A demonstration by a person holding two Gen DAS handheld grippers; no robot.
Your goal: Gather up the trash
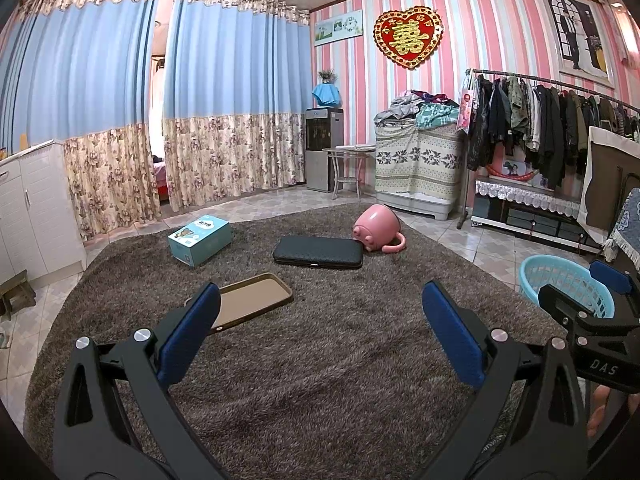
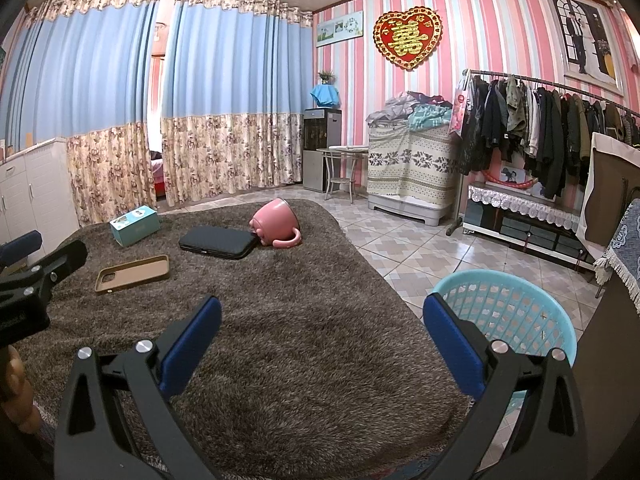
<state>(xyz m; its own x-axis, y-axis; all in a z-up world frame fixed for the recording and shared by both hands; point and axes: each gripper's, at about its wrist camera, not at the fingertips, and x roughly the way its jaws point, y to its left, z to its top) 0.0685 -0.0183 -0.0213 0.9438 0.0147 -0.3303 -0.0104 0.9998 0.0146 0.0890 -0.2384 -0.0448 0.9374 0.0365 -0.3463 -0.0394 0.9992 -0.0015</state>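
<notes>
On the brown shaggy rug (image 1: pixel 320 340) lie a brown phone case (image 1: pixel 256 298), a black flat case (image 1: pixel 319 251), a teal box (image 1: pixel 200 239) and a pink mug (image 1: pixel 378 228) tipped on its side. My left gripper (image 1: pixel 320 308) is open and empty, just right of the phone case. My right gripper (image 2: pixel 322 320) is open and empty over the rug's right part, beside the light blue basket (image 2: pixel 516 308). The same items show in the right wrist view: phone case (image 2: pixel 132 273), black case (image 2: pixel 218 242), box (image 2: pixel 135 225), mug (image 2: pixel 276 224).
The basket stands on the tiled floor (image 2: pixel 400 256) off the rug's right edge and also shows in the left wrist view (image 1: pixel 560 280). A white cabinet (image 1: pixel 32 216) is at left. A clothes rack (image 1: pixel 540 128) and a covered cabinet (image 1: pixel 416 164) line the striped wall.
</notes>
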